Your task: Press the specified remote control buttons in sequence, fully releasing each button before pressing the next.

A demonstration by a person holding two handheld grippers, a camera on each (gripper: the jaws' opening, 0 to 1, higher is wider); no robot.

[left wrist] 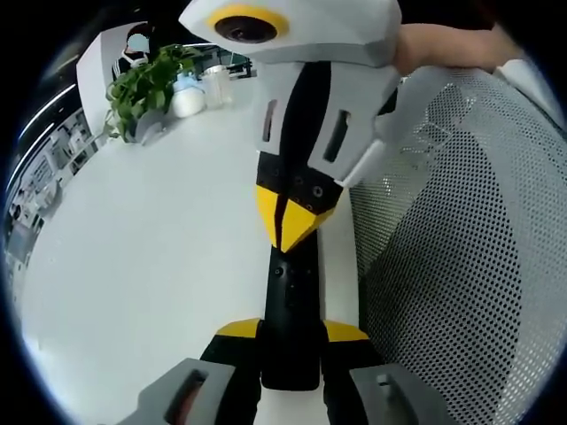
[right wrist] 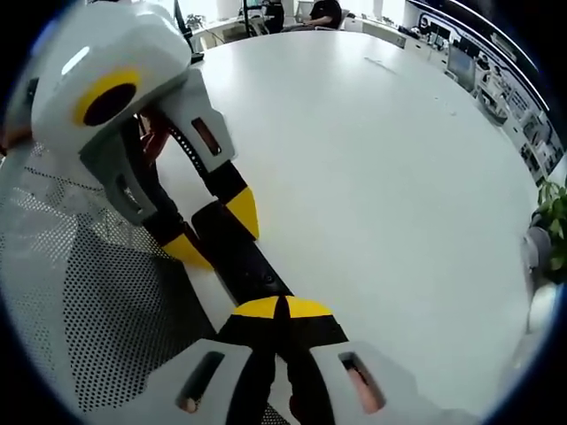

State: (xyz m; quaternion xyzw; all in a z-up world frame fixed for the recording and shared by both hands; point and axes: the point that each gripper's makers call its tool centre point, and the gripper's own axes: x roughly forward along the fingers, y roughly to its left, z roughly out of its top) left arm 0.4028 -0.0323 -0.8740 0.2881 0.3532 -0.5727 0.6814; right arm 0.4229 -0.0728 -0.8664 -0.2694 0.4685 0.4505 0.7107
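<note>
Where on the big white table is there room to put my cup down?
The white table is bare across its wide middle, between the black remote and the far edge, and also between the remote and the green plant with the bottles. It is crowded where both grippers meet at the remote, beside the mesh chair.

Black remote (left wrist: 291, 310) on the white table.
Slim, flat, lying lengthwise at lower centre of the left gripper view; slanted at centre in the right (right wrist: 244, 257).

Slim black rectangular remote control (left wrist: 290, 310) lies on the round white table (left wrist: 151, 257), between the left gripper's (left wrist: 291, 341) jaws; right gripper (left wrist: 291, 221) tips closed on its far end. Perforated white mesh chair back (left wrist: 469, 266) just right. Leafy green potted plant (left wrist: 146, 88) far across.
</note>
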